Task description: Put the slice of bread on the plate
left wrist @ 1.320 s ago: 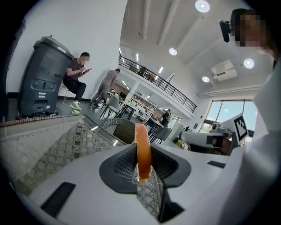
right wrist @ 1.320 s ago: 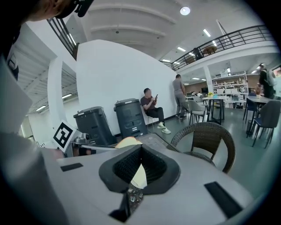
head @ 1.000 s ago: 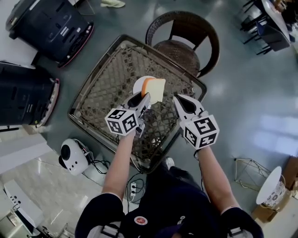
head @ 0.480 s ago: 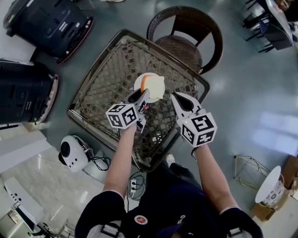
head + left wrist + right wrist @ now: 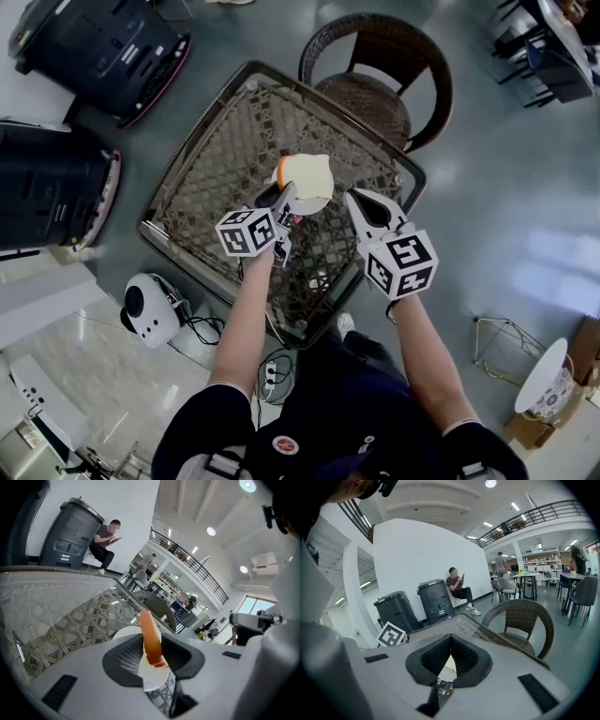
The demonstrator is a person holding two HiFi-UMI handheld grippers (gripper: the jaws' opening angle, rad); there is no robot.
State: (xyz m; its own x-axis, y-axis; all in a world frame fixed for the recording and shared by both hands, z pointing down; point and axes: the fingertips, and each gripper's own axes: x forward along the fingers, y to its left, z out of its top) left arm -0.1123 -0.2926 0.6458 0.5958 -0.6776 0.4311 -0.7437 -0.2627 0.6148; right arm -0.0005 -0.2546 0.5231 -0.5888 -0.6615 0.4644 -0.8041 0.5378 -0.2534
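Note:
A slice of bread (image 5: 307,174) with an orange crust hangs just over the white plate (image 5: 309,204) on the wicker table. My left gripper (image 5: 286,197) is shut on its near edge, and its jaws are opening with the slice still between them. In the left gripper view the slice (image 5: 150,637) stands edge-on between the pads, with the plate (image 5: 125,632) behind it. My right gripper (image 5: 359,201) hovers to the right of the plate, shut and empty, its pads meeting at the tip (image 5: 450,641).
The table (image 5: 216,159) has a woven top under glass and a raised rim. A wicker chair (image 5: 375,75) stands behind it. Two dark bins (image 5: 94,47) (image 5: 47,187) sit at the left, and a small white device (image 5: 145,309) lies on the floor.
My left gripper has sunk towards the plate with the bread, and the slice now lies flatter over it. The right gripper has kept still.

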